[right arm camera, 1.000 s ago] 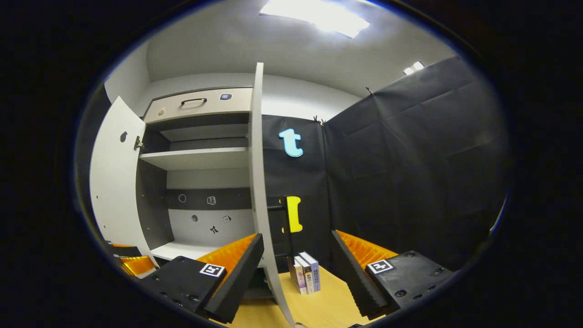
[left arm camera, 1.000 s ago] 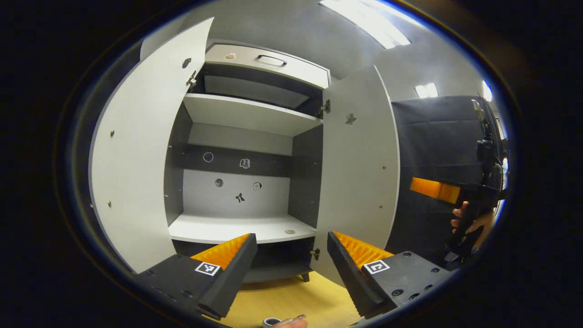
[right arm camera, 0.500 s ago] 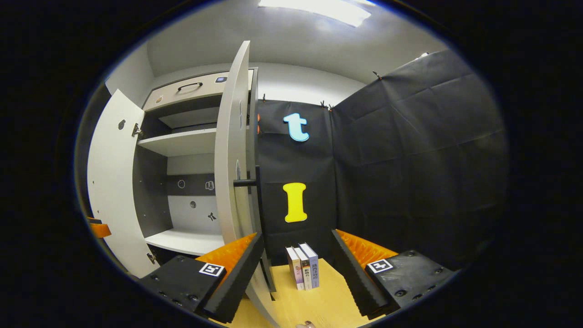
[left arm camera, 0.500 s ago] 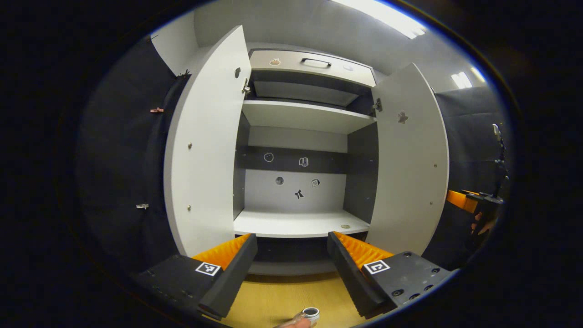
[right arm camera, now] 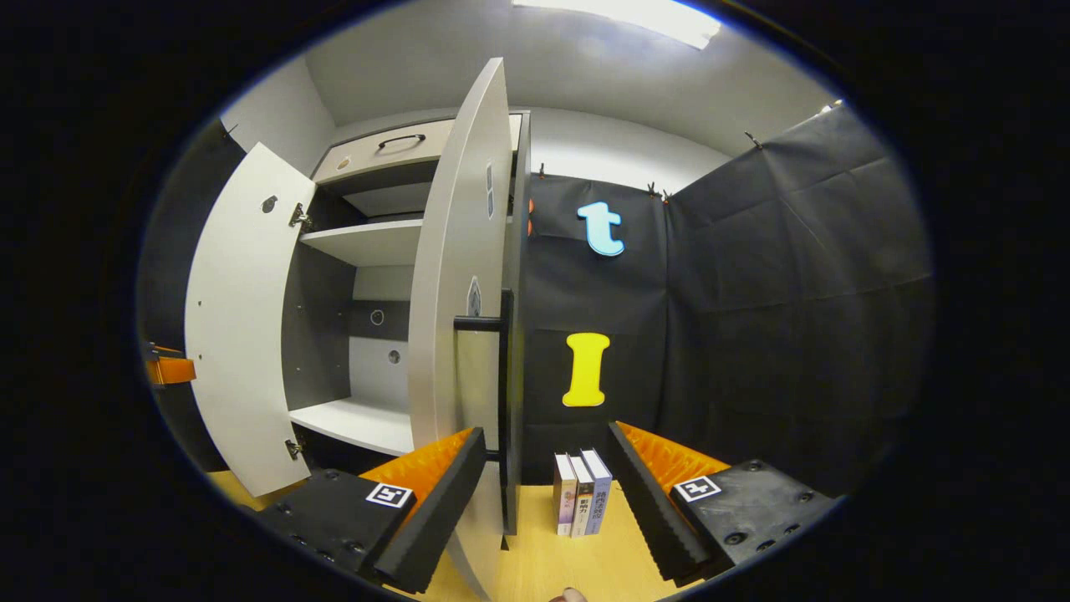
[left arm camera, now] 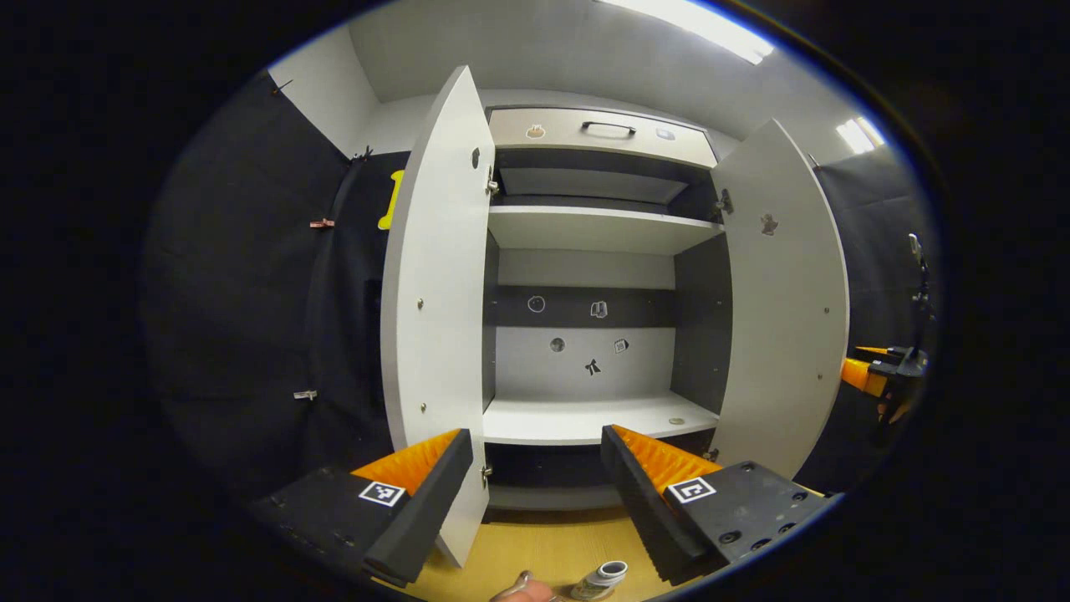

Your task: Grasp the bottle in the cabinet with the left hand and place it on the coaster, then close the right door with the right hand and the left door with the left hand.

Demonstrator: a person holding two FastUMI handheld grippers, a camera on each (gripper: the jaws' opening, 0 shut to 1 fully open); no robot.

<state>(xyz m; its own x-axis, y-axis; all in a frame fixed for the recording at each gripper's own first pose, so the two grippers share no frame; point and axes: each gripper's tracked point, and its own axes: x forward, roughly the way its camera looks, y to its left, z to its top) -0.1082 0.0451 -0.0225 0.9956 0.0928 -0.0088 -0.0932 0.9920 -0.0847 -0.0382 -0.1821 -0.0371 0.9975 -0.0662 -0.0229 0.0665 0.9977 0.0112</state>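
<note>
The grey cabinet stands with both doors swung out and its shelves bare. A small bottle with a pale cap sits on the wooden table at the bottom edge of the left gripper view, just below my open left gripper, which holds nothing. My right gripper is open and empty, facing the outer side of the right door and its dark bar handle. In the left gripper view the right gripper shows beyond the right door. The left door stands close ahead of my left finger.
Three books stand upright on the wooden table by the black cloth wall, right of the cabinet. A small round disc lies on the lower shelf. A drawer with a handle tops the cabinet. A fingertip shows beside the bottle.
My left gripper has drawn back and shifted left, bringing the bottle into view below it. My right gripper has swung round to the outer face of the right door.
</note>
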